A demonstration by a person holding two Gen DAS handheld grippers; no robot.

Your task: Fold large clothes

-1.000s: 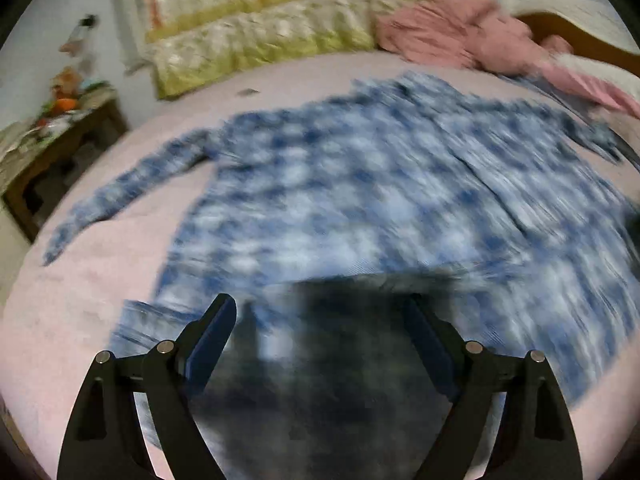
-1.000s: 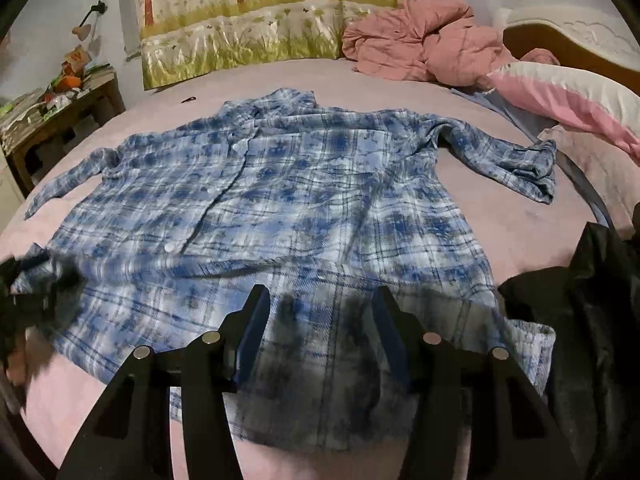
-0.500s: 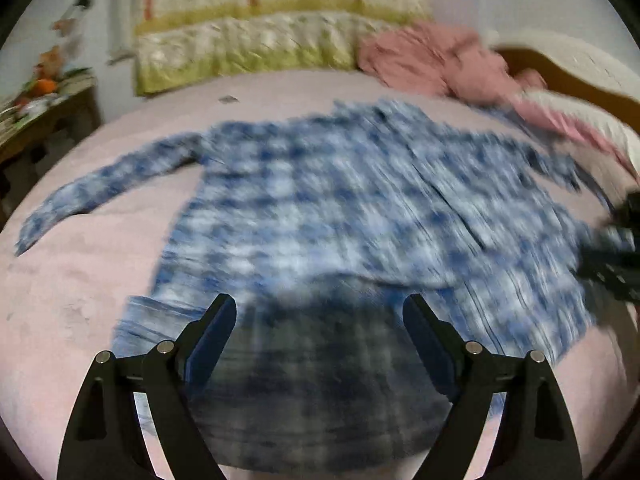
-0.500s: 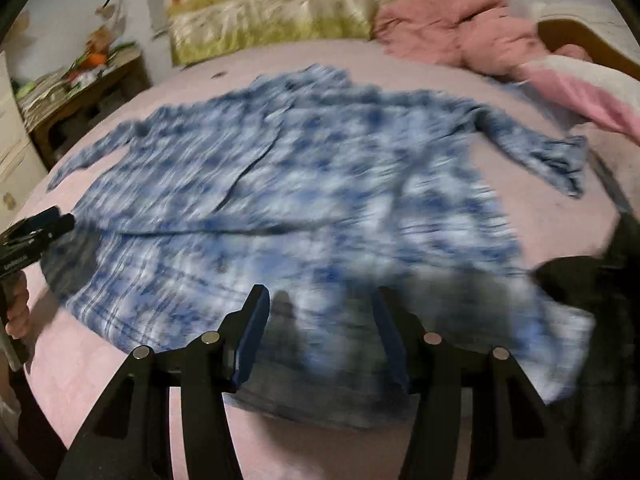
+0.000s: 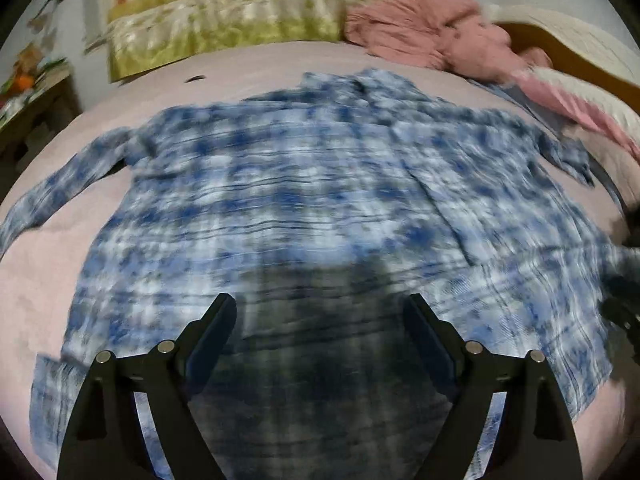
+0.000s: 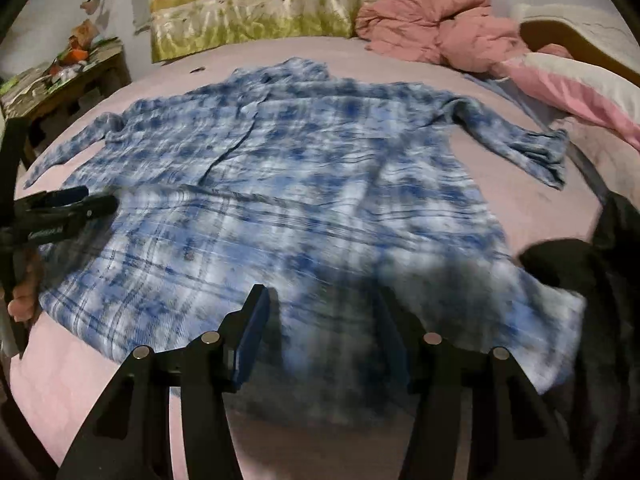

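Left wrist view: left tool is spread wide, holding nothing, hovering over the hem end of the blue plaid shirt. Right wrist view: right tool is also apart and empty, over the hem nearer the shirt's other side. Both views are motion-blurred, so exact height over the cloth can't be read.

Shirt lies flat on the pink bed, front up, collar at the far end, 2 sleeves splayed out sideways. No fold made yet, as far as I can judge.

Risks:
- Pinching only the top layer at the hem would split the layers and skew the fold.
- The far right sleeve is bunched at the cuff; folding over it would trap a lump.
- The black cloth touches the hem corner on the right and could get dragged in with the grab.

Further back: pink pillow near the right sleeve, pink duvet beyond the collar, floral headboard cover behind. Cluttered bench stands off the far left, clear of the work.
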